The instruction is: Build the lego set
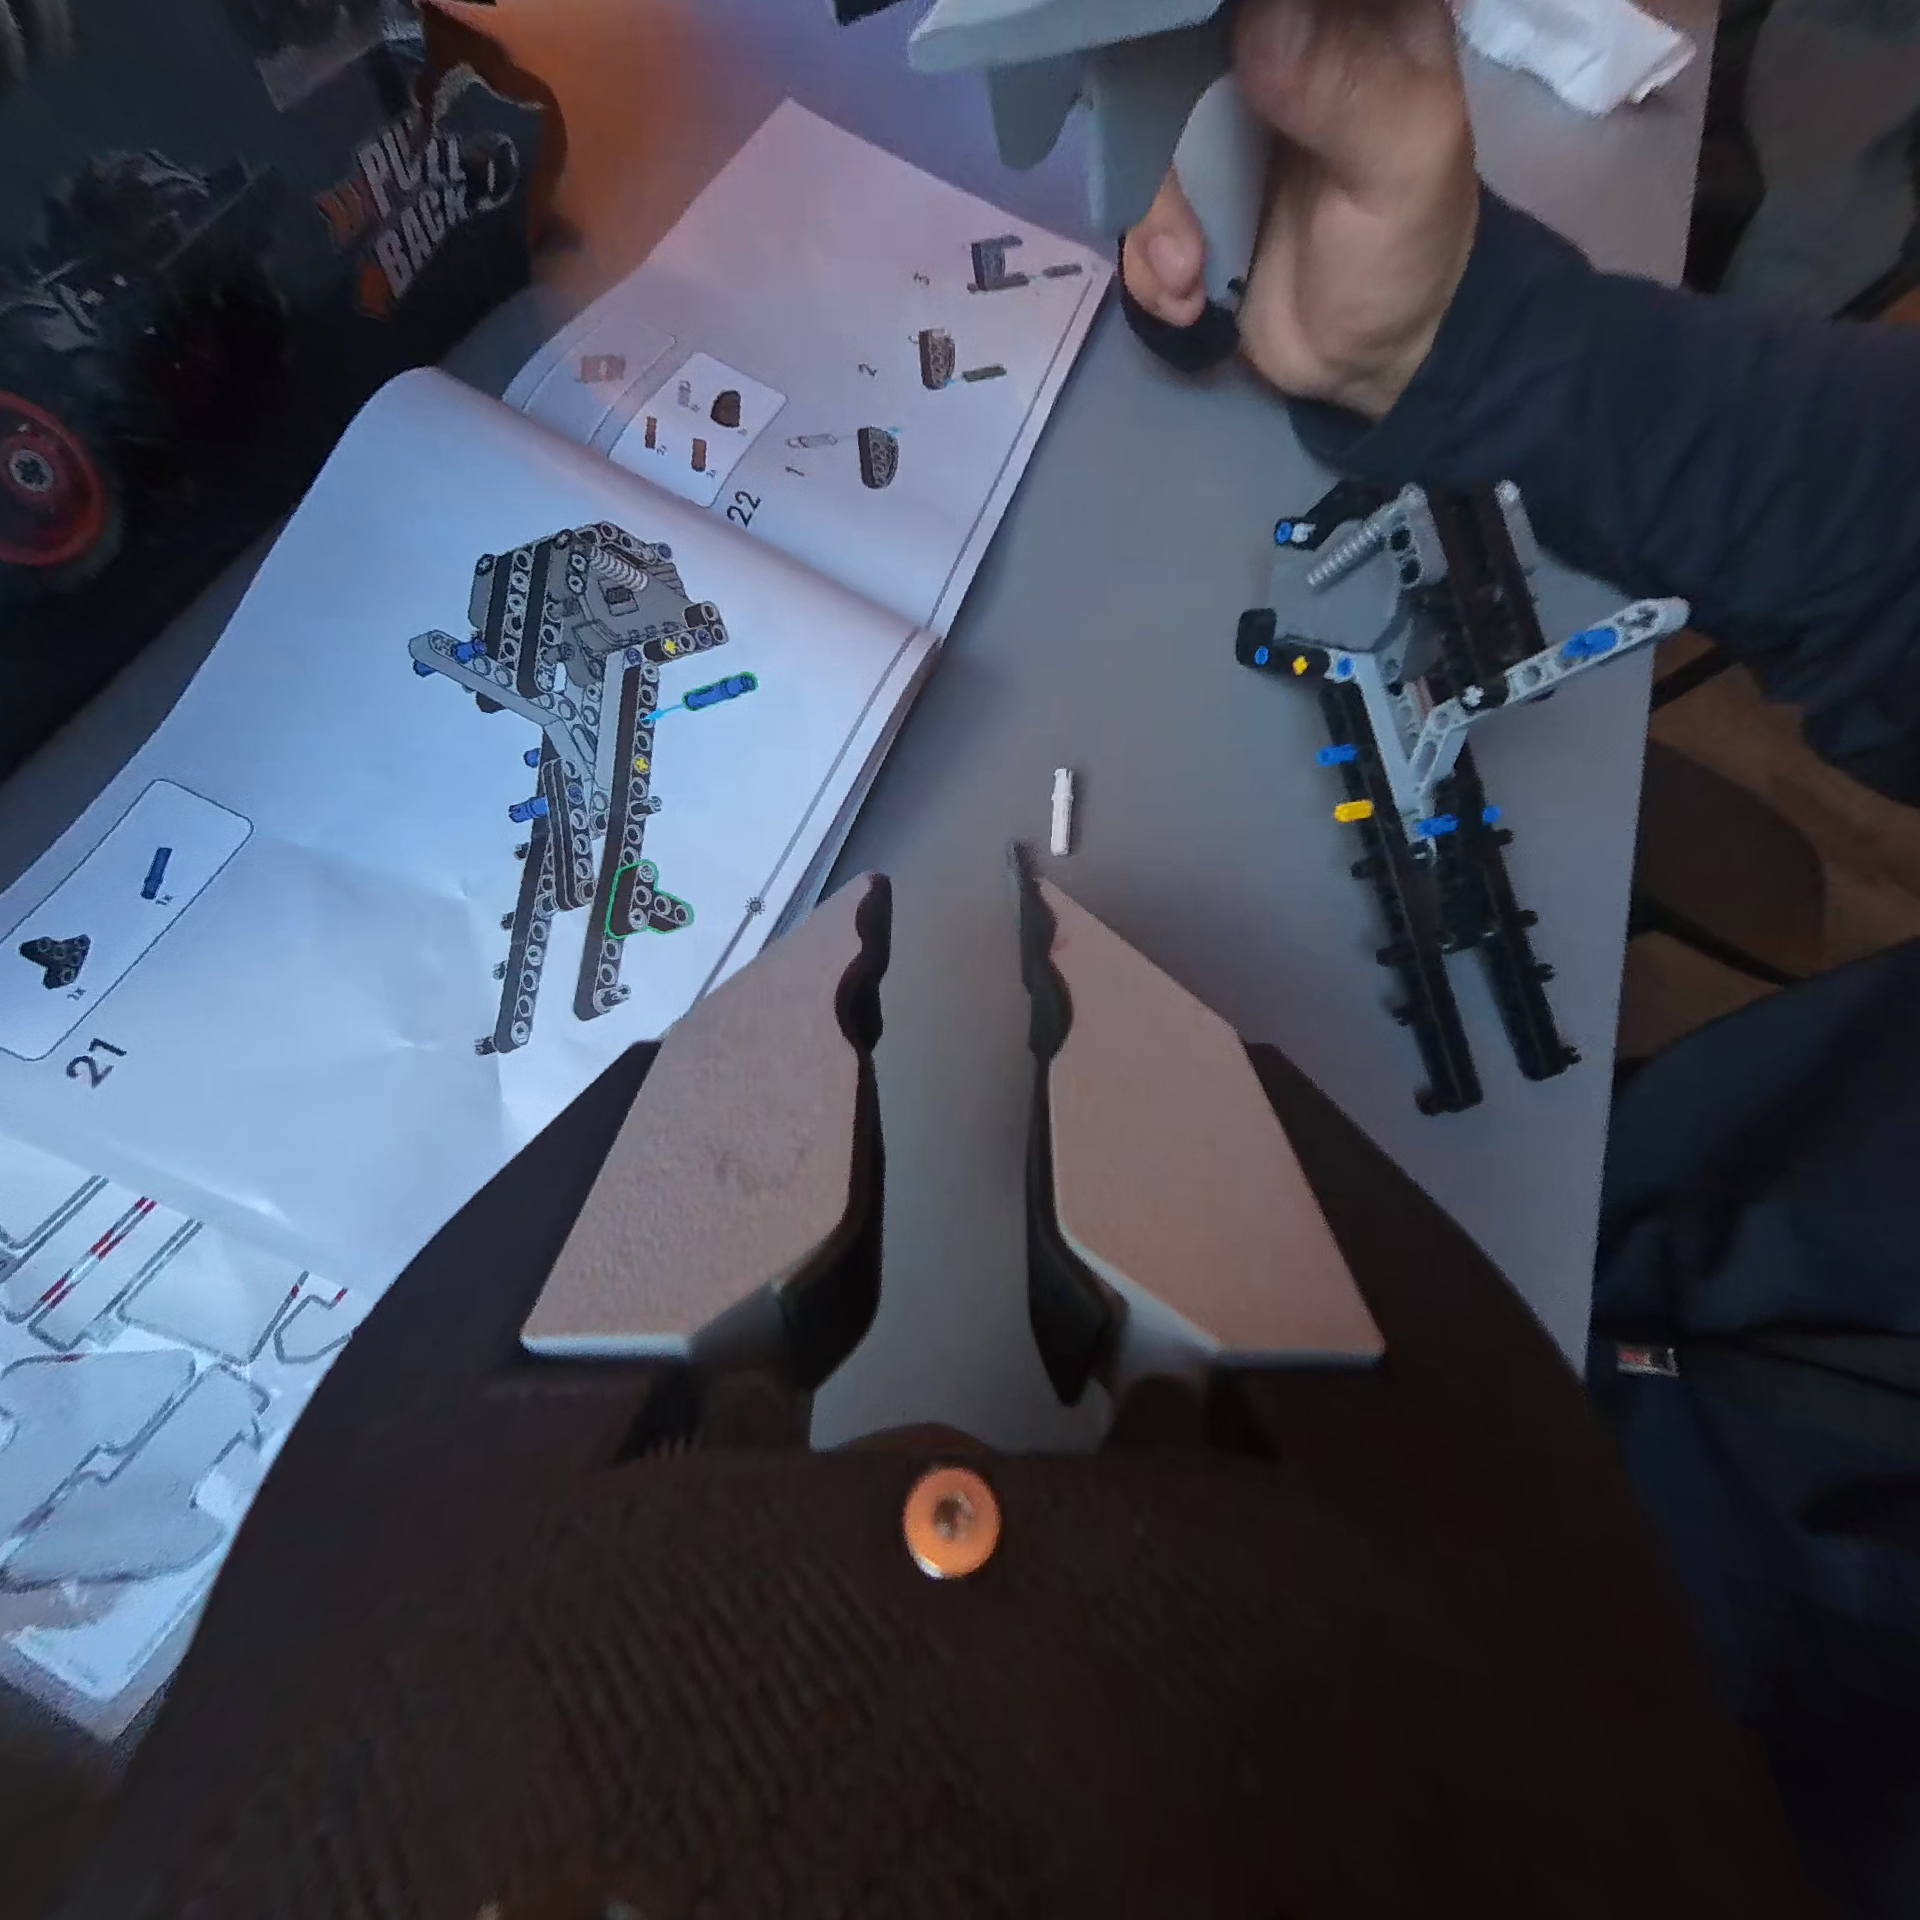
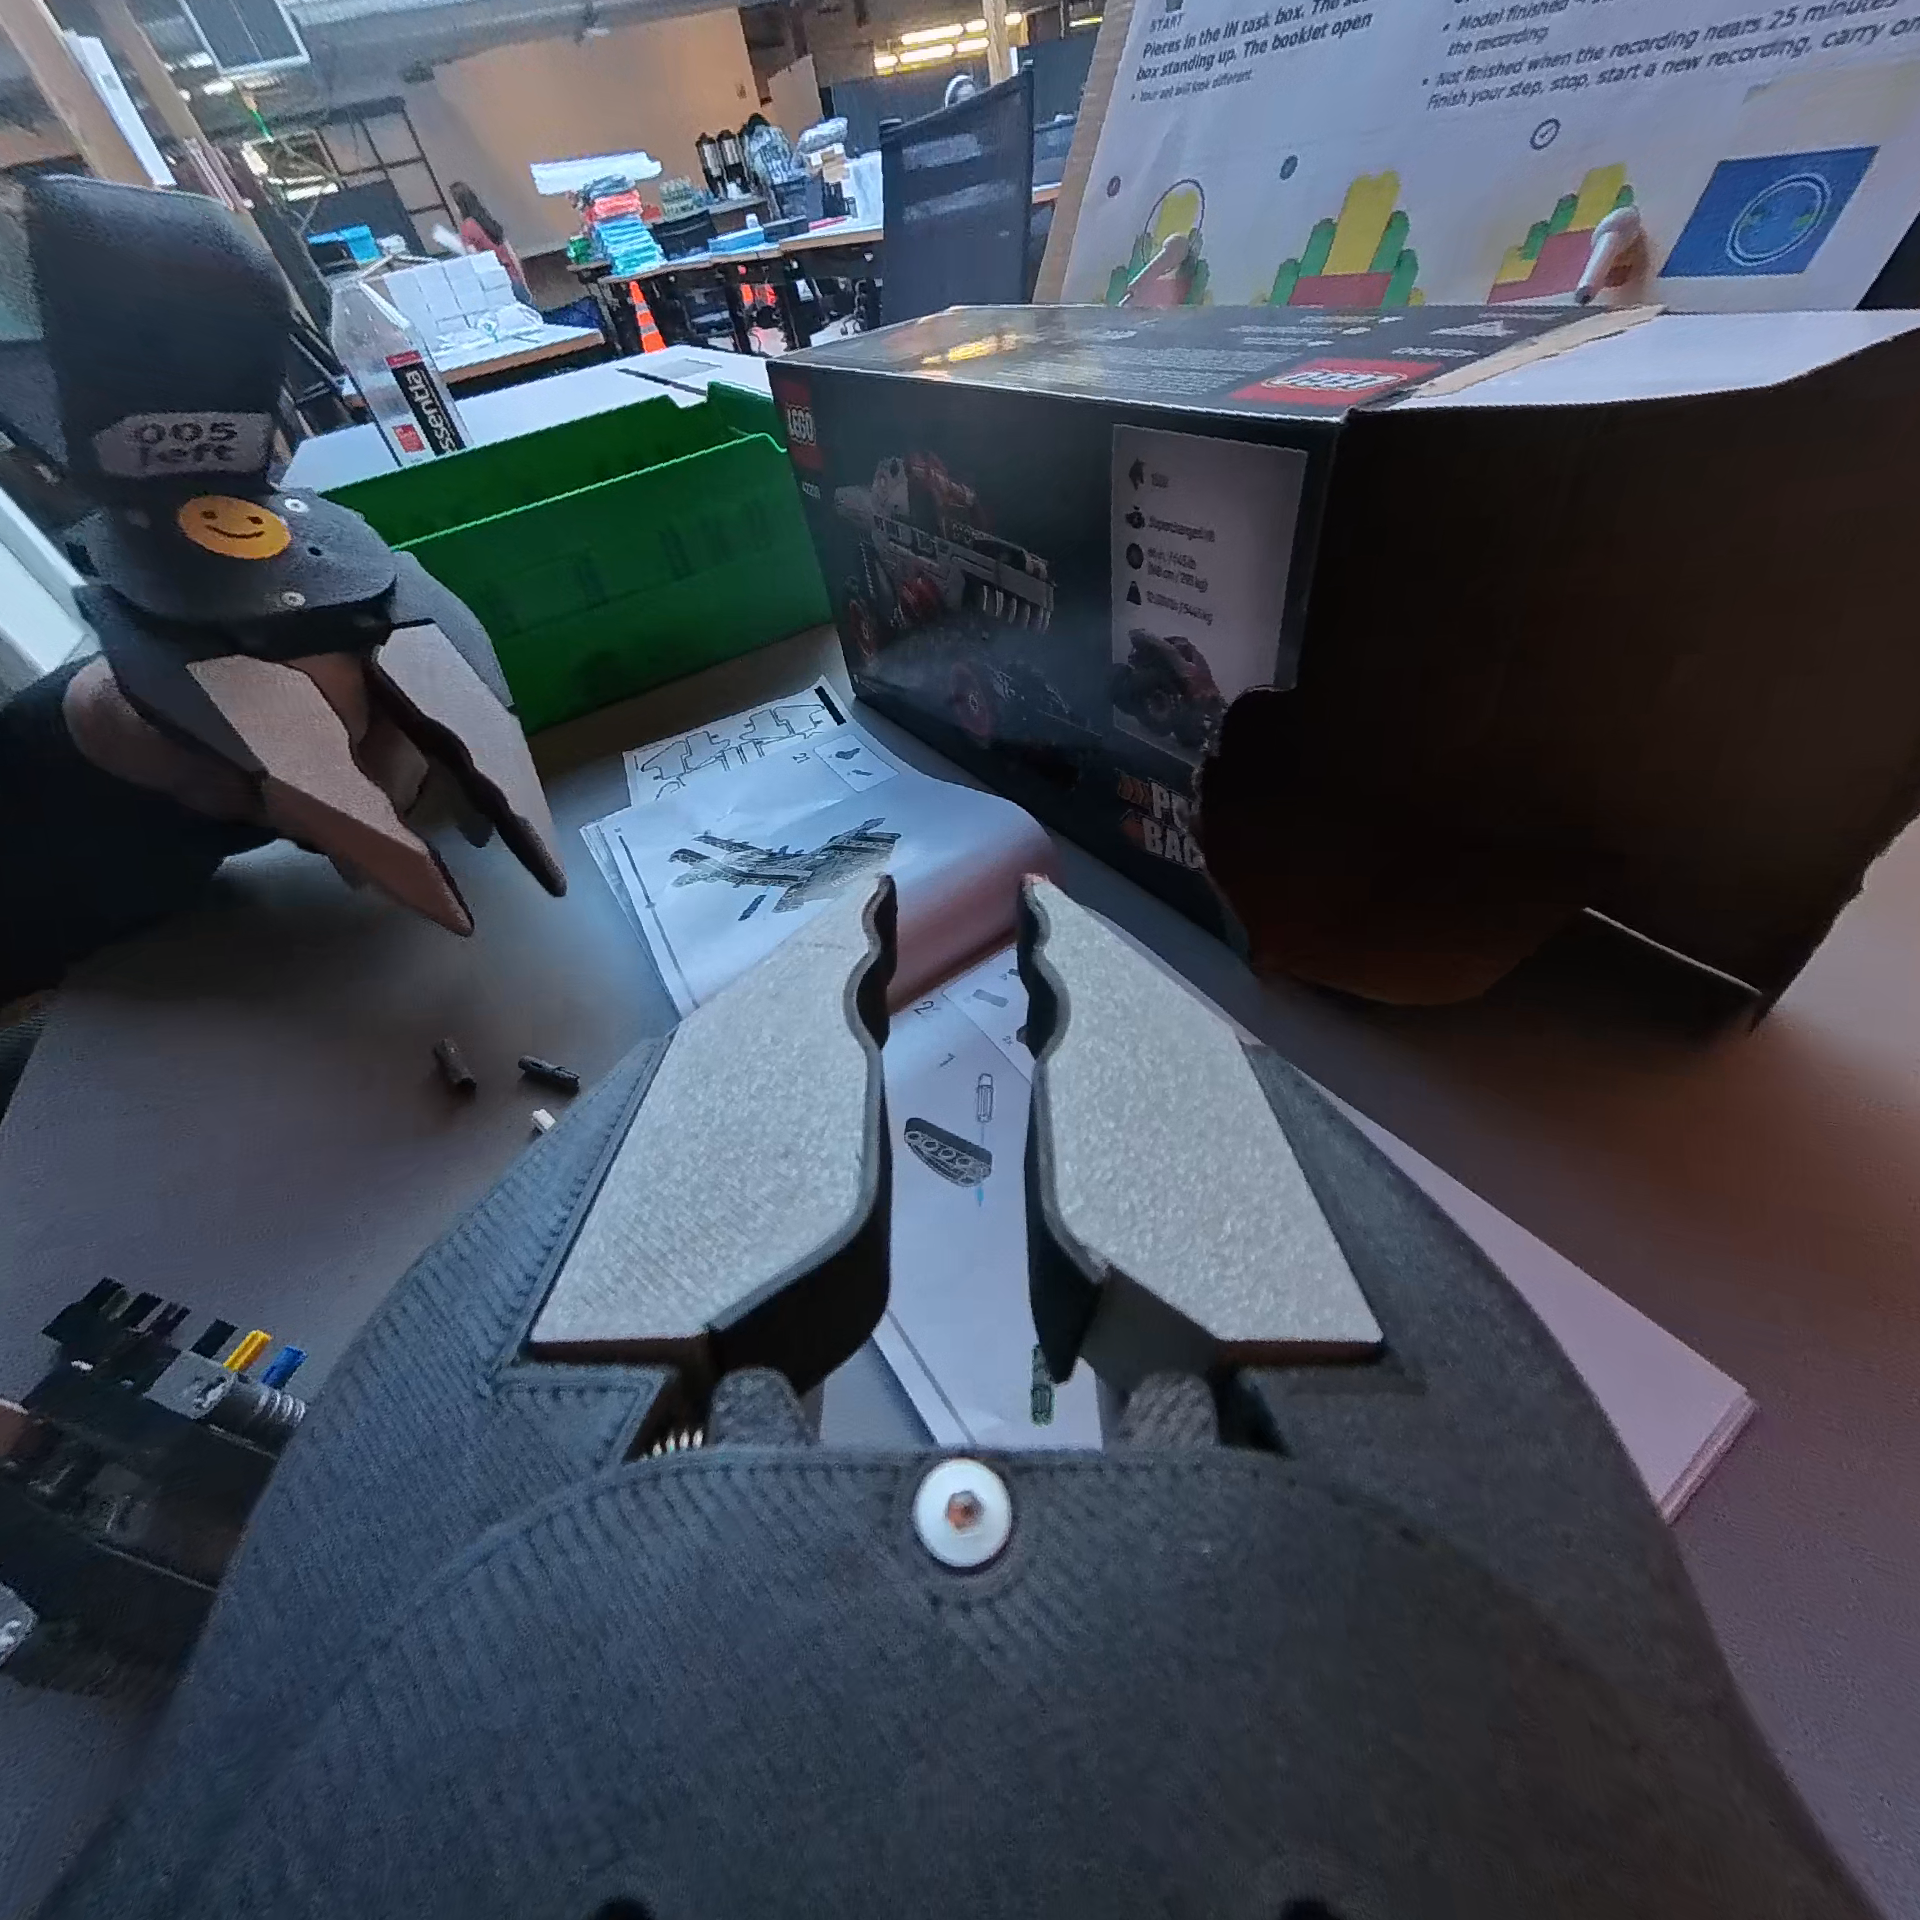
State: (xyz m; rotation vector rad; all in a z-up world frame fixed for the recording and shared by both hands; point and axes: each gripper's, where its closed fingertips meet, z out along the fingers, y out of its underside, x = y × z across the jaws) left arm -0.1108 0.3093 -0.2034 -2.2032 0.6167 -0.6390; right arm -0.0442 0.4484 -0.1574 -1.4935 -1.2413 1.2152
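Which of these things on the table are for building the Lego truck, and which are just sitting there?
For the build:
- half-built model
- open instruction booklet
- small white pin
- two small dark pins
- left gripper, open
- right gripper, open

Just sitting there:
- set's box
- green bin
- clear bottle
- poster standing behind the box

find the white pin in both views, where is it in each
Left wrist view: the white pin lies on the grey table, just beyond the left gripper, between the booklet and the lego model.
Right wrist view: only its tip peeks out at the left edge of the right gripper, below two dark pins.
Shared landmark: the open booklet.
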